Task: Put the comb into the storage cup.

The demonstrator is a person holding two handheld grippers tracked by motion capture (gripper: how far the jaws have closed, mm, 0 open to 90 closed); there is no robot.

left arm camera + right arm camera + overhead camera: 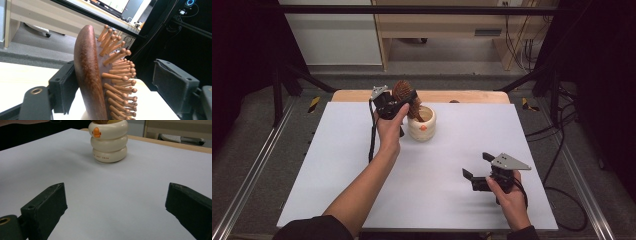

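I've got the brush (404,95) standing handle-down in the cup (422,123), head up top, and my left gripper (399,102) is around that head at the far middle of the table (337,165). In the left gripper view, one pad (63,87) lies against the brush's smooth wooden back, while the other pad (172,85) stands well off the bristle tips, so this claw is parted and not clamping anything. Whether I'm seating the brush or taking it, I'd go straight up and down, or the handle could tip the cup. My right gripper (479,170) sits wide open and empty over bare tabletop at the near right. The right gripper view gives me the cup's three stacked rings and its orange duck mark (96,132); the high view gives me the layout; the left gripper view alone settles that gap.
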